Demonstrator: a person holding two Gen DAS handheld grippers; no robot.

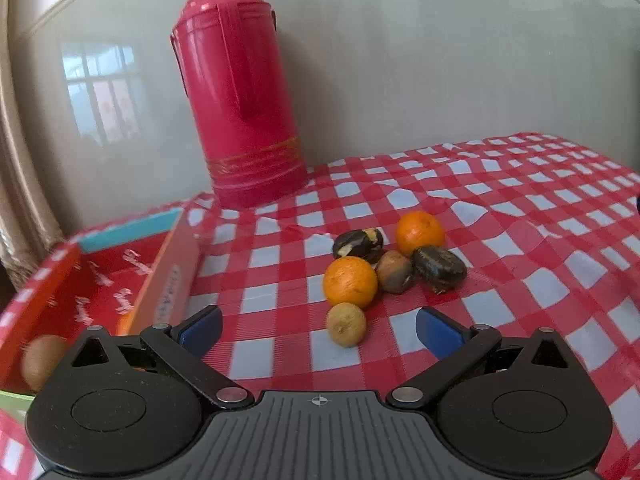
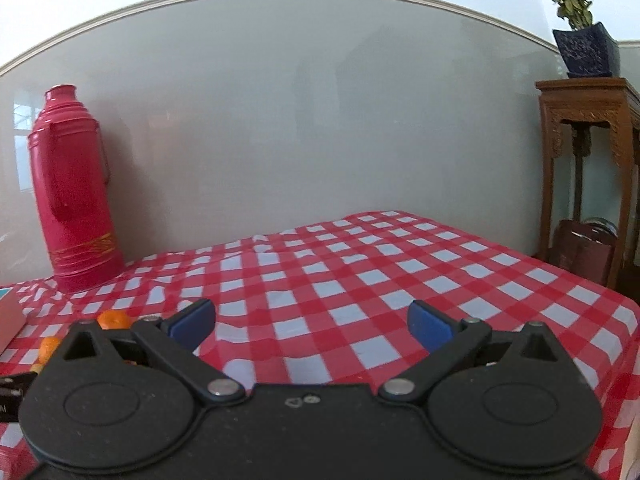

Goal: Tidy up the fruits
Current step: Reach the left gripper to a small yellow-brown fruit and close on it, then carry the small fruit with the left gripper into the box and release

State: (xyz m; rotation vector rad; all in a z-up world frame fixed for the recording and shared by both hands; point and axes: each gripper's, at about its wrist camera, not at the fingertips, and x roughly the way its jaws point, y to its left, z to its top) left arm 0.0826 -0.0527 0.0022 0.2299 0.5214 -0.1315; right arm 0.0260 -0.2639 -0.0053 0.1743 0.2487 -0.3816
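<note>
A small pile of fruit lies on the checked cloth in the left wrist view: a near orange (image 1: 350, 281), a far orange (image 1: 419, 232), a small tan fruit (image 1: 346, 324), a brownish fruit (image 1: 395, 271) and two dark fruits (image 1: 359, 244) (image 1: 439, 267). My left gripper (image 1: 319, 330) is open, with the tan fruit just ahead between its blue pads. A red box (image 1: 100, 280) at the left holds a tan fruit (image 1: 42, 360) and an orange one (image 1: 125, 323). My right gripper (image 2: 312, 322) is open over bare cloth; two oranges (image 2: 114, 319) (image 2: 50, 347) peek out at its left.
A tall pink thermos (image 1: 240, 92) stands at the back against the wall, also in the right wrist view as the thermos (image 2: 74, 196). A wooden stand (image 2: 592, 176) with a potted plant (image 2: 582, 36) is beyond the table's right edge. The red-and-white cloth (image 2: 360, 280) covers the table.
</note>
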